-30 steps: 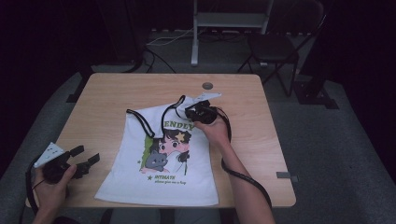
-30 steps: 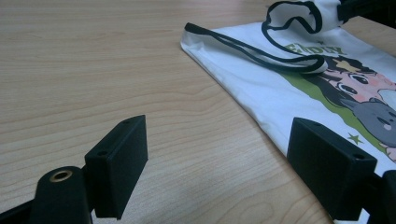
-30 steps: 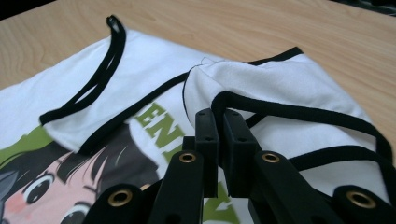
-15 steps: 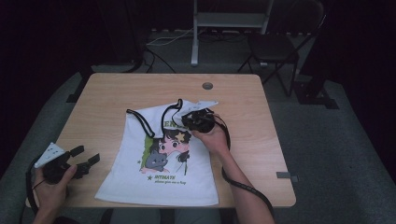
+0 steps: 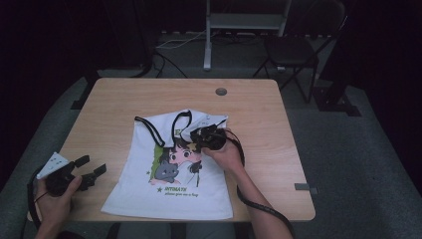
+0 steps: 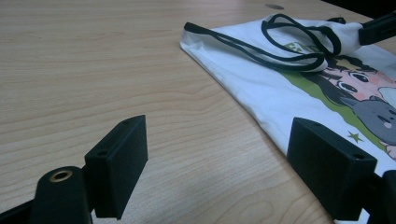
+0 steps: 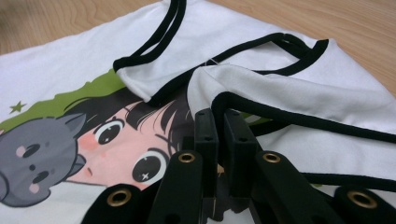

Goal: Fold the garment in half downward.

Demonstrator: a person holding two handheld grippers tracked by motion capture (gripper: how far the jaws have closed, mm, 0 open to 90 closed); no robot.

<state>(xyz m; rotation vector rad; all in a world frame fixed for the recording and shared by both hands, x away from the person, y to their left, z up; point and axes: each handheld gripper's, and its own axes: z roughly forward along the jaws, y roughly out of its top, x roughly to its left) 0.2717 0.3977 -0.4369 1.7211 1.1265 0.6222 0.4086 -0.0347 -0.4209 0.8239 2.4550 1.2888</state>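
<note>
Folding underway: your right hand-held gripper [image 7: 218, 122] pinches the tank top [image 5: 164, 184] shoulder over the print; left hand-held gripper [image 6: 219, 163] gapes idle on the counter [image 5: 104, 114]; remaining folds pending.

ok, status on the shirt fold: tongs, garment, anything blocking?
Right tongs shut on the white tank top, pinching its black-trimmed shoulder edge, folded over the print. Left tongs open, low over the bare table beside the shirt's side edge. Nothing in the way.

Right gripper [image 5: 199, 138] dragged shirt's top [image 5: 209, 121] seemingly downward.
</note>
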